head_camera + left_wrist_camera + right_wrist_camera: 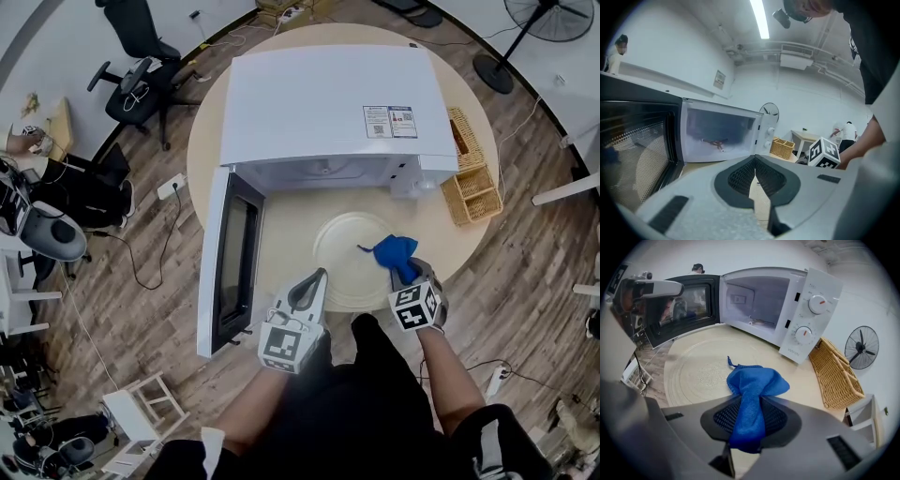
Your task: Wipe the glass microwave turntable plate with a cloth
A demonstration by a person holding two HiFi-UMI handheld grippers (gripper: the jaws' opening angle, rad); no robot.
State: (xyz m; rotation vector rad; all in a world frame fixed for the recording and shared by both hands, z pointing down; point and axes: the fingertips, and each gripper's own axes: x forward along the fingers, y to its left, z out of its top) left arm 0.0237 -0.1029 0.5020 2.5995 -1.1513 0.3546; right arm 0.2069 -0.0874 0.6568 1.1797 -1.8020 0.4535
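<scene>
R gripper (751, 404) clamping blue cloth (757, 380) over plate's (339, 246) right edge; plate lying on table (281, 234) before open microwave (328, 103); L gripper (317, 279) jaws closed on nothing, hovering at plate's near edge.

Glass plate (336, 253) and blue cloth (394, 250) before the microwave (328, 103)
Plate lies flat; cloth bunched over its rim, microwave's dial side.

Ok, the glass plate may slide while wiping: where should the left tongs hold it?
Probably its near-left rim, from the person's side: the glass plate lies flat on the table, only its edge is grippable, and the right tongs hold the cloth at its right.
</scene>
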